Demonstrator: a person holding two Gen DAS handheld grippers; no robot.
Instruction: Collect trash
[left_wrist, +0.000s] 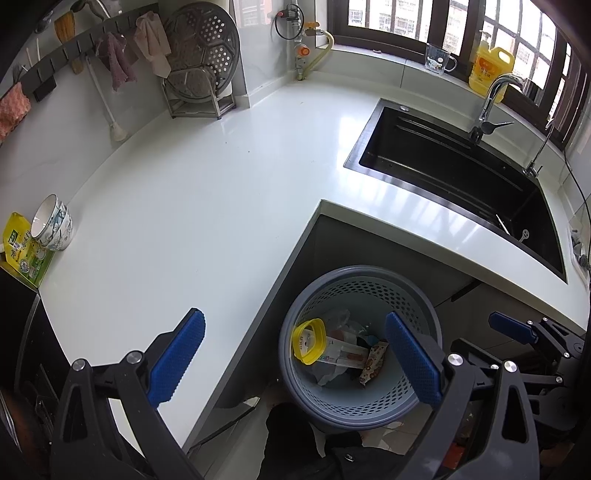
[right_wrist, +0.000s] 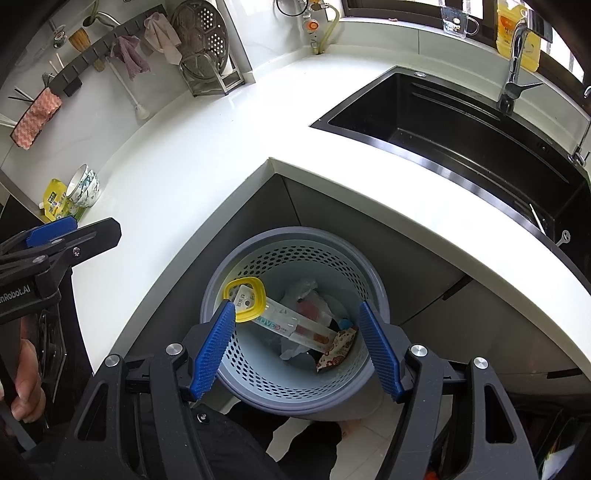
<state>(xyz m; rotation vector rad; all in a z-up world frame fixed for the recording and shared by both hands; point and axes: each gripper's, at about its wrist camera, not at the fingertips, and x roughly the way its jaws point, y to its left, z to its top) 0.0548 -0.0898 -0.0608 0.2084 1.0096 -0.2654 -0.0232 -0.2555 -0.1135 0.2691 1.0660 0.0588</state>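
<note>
A grey perforated trash basket (left_wrist: 424, 317) (right_wrist: 369, 280) stands on the floor in the inner corner of the white L-shaped counter (left_wrist: 207, 206) (right_wrist: 192, 173). Inside lie a long clear package with a yellow ring end (left_wrist: 308, 341) (right_wrist: 245, 299), a crumpled clear plastic bag (right_wrist: 306, 291) and a patterned snack wrapper (left_wrist: 373, 363) (right_wrist: 338, 350). My left gripper (left_wrist: 295, 358) is open and empty, over the counter edge and the basket. My right gripper (right_wrist: 297, 349) is open and empty, directly above the basket; it also shows in the left wrist view (left_wrist: 511, 326).
A black sink (left_wrist: 454, 173) (right_wrist: 461, 125) with a faucet (left_wrist: 495, 99) is at the right. Stacked bowls (left_wrist: 53, 223) (right_wrist: 84, 186) and a yellow-green pouch (left_wrist: 22, 254) (right_wrist: 55, 201) sit at the counter's left edge. A dish rack (left_wrist: 203, 70) stands at the back.
</note>
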